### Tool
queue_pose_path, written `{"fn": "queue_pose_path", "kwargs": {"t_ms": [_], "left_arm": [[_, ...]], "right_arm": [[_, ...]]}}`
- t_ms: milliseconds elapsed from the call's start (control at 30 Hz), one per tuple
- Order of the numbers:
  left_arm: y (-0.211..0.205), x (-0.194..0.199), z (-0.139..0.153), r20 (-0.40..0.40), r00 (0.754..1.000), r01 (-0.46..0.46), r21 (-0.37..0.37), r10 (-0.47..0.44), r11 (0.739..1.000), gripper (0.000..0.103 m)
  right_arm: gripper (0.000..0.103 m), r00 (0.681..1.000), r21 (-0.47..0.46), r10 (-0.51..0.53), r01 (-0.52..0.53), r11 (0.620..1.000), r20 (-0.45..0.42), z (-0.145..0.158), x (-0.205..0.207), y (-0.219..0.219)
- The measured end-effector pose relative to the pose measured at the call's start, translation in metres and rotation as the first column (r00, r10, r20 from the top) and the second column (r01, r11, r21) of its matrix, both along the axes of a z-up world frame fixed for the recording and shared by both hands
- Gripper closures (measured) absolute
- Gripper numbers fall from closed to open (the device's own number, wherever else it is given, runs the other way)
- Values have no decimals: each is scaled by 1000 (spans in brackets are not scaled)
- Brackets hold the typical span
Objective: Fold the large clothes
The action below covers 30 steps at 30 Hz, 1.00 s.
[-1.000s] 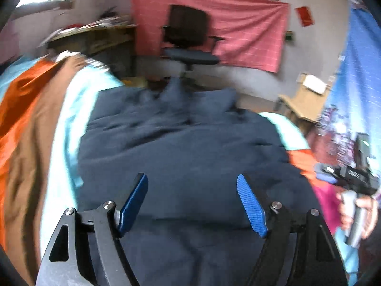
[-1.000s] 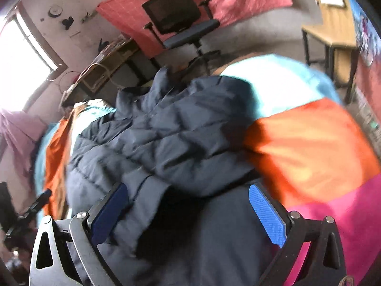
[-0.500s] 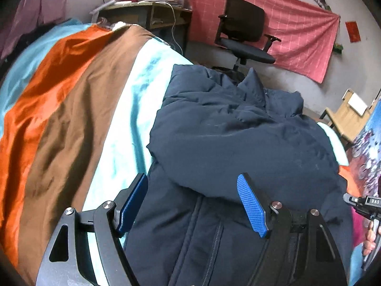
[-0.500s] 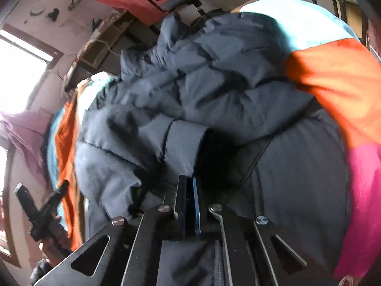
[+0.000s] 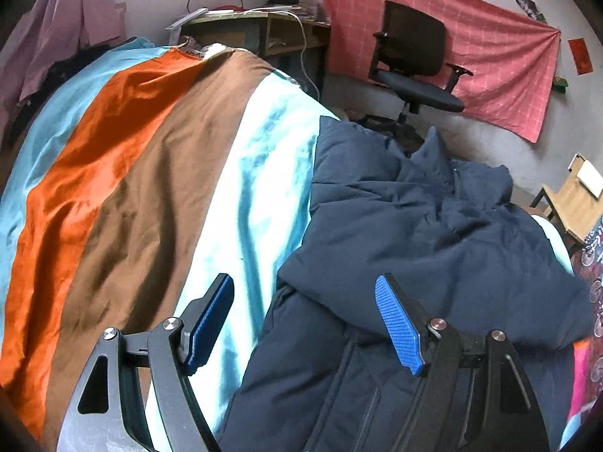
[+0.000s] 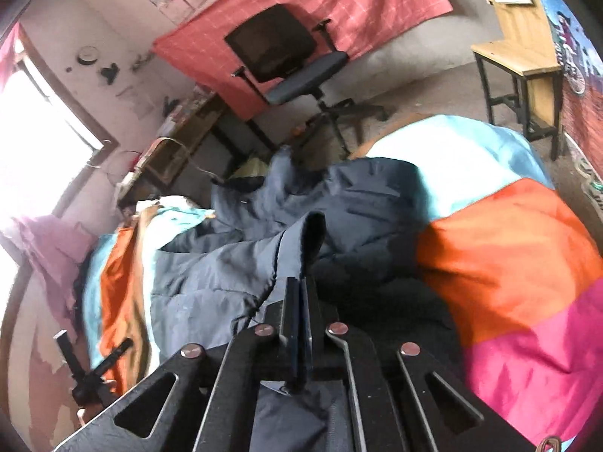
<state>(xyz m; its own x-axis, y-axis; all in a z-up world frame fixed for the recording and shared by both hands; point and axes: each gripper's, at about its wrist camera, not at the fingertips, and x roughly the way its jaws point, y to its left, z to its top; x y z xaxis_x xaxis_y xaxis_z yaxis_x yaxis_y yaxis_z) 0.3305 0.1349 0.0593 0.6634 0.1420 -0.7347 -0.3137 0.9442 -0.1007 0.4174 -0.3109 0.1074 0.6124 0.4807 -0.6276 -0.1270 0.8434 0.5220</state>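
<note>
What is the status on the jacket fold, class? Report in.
Right gripper shut on dark navy padded jacket, sleeve cuff lifted. Left gripper open above jacket edge. Striped satin bedspread underneath; nothing blocking.

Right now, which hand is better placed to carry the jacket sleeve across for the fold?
Right. The right gripper is already shut on the sleeve cuff of the navy puffer jacket, lifting it. The left gripper is open over the jacket's edge, holding nothing.

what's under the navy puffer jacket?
The navy puffer jacket lies on a striped bedspread of turquoise, orange, brown and pink satin. Which stripes continue beneath it is hidden.
</note>
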Motion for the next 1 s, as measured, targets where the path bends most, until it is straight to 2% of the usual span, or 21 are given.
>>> {"fn": "queue_pose_path", "kwargs": {"t_ms": [100, 200, 300, 333, 400, 467, 533, 633, 733, 1000], "left_arm": [[0, 11, -8, -24, 1000, 12, -9, -12, 1000, 31], [-9, 20, -13, -21, 998, 56, -11, -56, 998, 31], [-25, 25, -14, 1, 991, 136, -11, -136, 991, 31], [-31, 27, -14, 5, 987, 159, -6, -159, 987, 31], [-47, 32, -15, 15, 980, 198, 21, -198, 980, 31], [-57, 37, -20, 10, 978, 210, 47, -210, 977, 31], [-64, 45, -28, -11, 978, 207, 58, -206, 977, 31], [-64, 53, -41, -31, 980, 198, 41, -197, 979, 30], [-63, 60, -54, -75, 978, 196, 8, -195, 981, 18], [-60, 66, -75, -87, 976, 202, 39, -198, 979, 1]], "right_arm": [[101, 999, -50, -18, 16, 999, -30, -20, 9, -2], [98, 998, -163, -35, 26, 986, -51, -35, 12, 6], [95, 999, -230, 27, -33, 973, -31, -38, 9, 26], [89, 998, -237, 61, -64, 969, -18, -38, 7, 33], [51, 990, -214, 141, -136, 967, 13, -38, 5, 50], [40, 982, -193, 187, -176, 965, 36, -39, 5, 66], [40, 973, -207, 231, -221, 953, 27, -46, 9, 85], [42, 969, -293, 245, -226, 929, 29, -59, 13, 108], [42, 964, -355, 263, -238, 904, 24, -72, 15, 120], [42, 960, -347, 278, -274, 897, -40, -106, 34, 120]]}}
